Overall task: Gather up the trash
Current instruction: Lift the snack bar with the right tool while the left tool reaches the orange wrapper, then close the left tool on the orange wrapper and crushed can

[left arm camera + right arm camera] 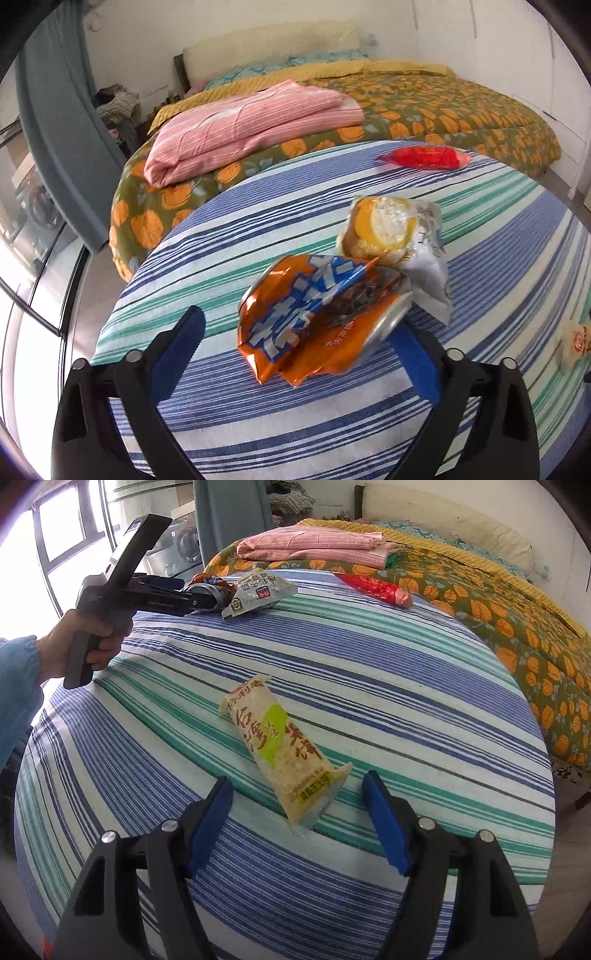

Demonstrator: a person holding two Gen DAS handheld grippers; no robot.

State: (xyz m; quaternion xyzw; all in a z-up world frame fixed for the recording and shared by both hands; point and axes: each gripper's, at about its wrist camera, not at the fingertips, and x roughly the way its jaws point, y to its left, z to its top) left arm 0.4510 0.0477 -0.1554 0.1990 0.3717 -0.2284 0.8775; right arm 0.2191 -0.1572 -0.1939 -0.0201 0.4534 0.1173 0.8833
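A crumpled orange and blue snack bag (314,317) lies on the striped cloth between the open fingers of my left gripper (299,332). Behind it lies a silver wrapper with a yellow cake picture (395,236), and farther back a red wrapper (424,157). In the right wrist view a pale yellow rice-cracker packet (284,749) lies just ahead of my open right gripper (297,797). The left gripper (207,598) shows there at the far left, at the orange bag (207,579), beside the silver wrapper (258,590). The red wrapper (373,587) lies at the back.
The striped cloth (258,424) covers a round-looking surface next to a bed with an orange-patterned quilt (461,103) and a folded pink blanket (251,122). A grey-blue curtain (55,110) and windows are at the left. The rice-cracker packet (576,343) shows at the right edge.
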